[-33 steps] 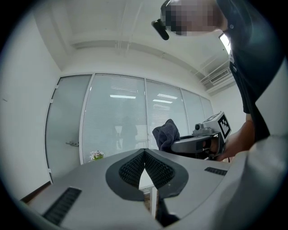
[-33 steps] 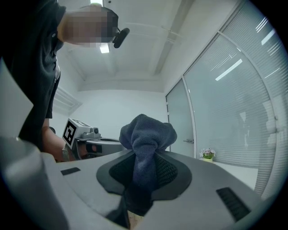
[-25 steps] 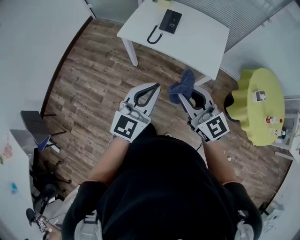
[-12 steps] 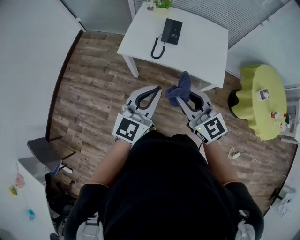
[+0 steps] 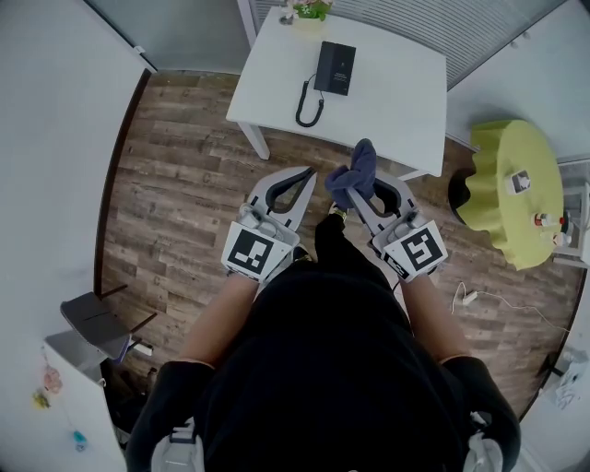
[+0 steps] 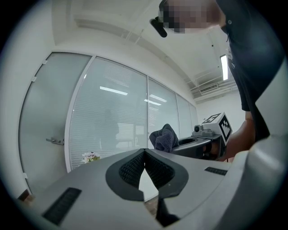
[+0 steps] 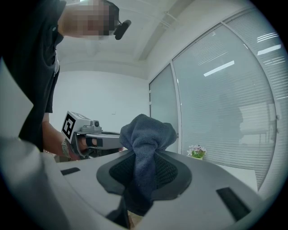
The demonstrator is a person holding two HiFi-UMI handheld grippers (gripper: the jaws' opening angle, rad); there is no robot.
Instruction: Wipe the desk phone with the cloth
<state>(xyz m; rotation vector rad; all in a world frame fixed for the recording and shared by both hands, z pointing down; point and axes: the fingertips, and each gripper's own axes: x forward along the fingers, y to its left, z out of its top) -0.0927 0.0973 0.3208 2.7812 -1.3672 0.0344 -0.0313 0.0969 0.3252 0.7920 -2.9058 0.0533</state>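
Note:
A black desk phone with a curled cord lies near the far side of a white table ahead of me. My right gripper is shut on a dark blue cloth, which bunches up above its jaws. Beside it on the left, my left gripper has its jaws shut together with nothing between them. Both grippers are held over the wooden floor, short of the table's near edge. From the left gripper view the cloth and the right gripper show to the right.
A small flower pot stands at the table's far edge. A round yellow-green table with small items is at the right, a black bin next to it. A grey chair is at the left. A glass wall with blinds runs behind the table.
The view has advanced toward the white table, which now sits slightly nearer and more centred. Both grippers keep their pose, the cloth still held in the right one.

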